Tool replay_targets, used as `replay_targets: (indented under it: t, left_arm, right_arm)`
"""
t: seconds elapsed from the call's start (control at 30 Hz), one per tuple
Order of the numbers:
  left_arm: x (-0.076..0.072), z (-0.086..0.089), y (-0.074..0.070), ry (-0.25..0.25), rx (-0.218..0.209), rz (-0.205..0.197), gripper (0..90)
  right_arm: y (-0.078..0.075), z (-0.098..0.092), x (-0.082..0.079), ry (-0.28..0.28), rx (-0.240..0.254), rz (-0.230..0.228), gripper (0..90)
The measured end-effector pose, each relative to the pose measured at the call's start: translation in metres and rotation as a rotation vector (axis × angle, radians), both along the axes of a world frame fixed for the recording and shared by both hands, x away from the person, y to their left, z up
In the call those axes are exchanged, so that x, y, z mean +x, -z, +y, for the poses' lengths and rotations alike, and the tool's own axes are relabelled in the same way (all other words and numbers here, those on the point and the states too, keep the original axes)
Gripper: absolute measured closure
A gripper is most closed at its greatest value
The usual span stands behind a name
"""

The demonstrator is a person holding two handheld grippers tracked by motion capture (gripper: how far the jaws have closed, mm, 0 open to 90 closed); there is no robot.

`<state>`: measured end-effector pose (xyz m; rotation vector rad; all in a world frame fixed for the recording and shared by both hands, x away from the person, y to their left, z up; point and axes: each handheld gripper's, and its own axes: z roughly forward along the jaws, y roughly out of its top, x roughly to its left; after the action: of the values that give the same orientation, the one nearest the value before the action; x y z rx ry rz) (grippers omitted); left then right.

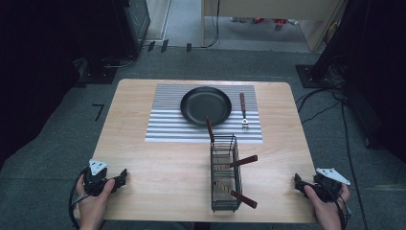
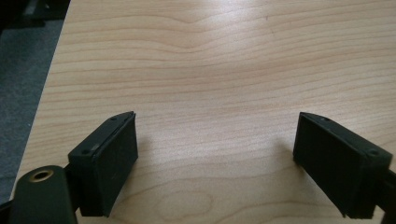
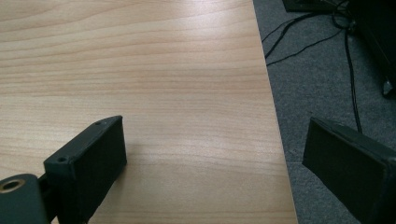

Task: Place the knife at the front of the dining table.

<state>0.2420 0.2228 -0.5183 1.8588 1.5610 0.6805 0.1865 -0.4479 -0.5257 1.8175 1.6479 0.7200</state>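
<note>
At the bottom corners of the frame: left hand-held gripper (image 1: 122, 175) and right hand-held gripper (image 1: 298, 182) both spread wide, holding nothing | basket (image 1: 225, 173) low middle on desk (image 1: 158, 163), handles poking out | risk: a bump tips it

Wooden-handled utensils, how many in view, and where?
4. One lies on the striped mat right of the pan at. Three stick out of the wire basket. More may be hidden inside.
</note>
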Motion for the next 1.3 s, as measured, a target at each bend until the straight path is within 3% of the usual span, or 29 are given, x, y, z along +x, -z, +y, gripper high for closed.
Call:
replay_targets:
  t: [0.17, 0.27, 0.4, 0.67, 1.03, 1.3]
  left_arm:
    - [0.001, -0.001, 0.0, -0.009, 0.0, 0.003, 10.6]
    - [0.004, -0.002, 0.0, -0.003, 0.001, 0.007, 9.5]
    - [0.005, -0.002, -0.002, -0.008, 0.002, 0.018, 10.2]
    - [0.003, -0.004, -0.019, -0.022, -0.065, -0.048, 12.3]
    - [0.005, -0.033, -0.049, 0.051, -0.125, -0.102, 12.3]
    - [0.014, -0.069, -0.068, 0.123, -0.165, -0.141, 9.3]
  right_arm:
    - [0.0, 0.003, -0.001, -0.001, -0.011, -0.004, 6.5]
    - [0.0, 0.008, 0.0, -0.015, 0.019, 0.007, 7.1]
    - [-0.001, 0.015, 0.003, -0.022, 0.014, 0.011, 7.0]
    - [0.0, 0.016, 0.005, -0.032, 0.017, 0.006, 6.0]
    - [0.0, 0.017, 0.005, -0.047, 0.018, 0.008, 4.9]
    - [0.0, 0.018, 0.006, -0.056, 0.018, 0.007, 4.7]
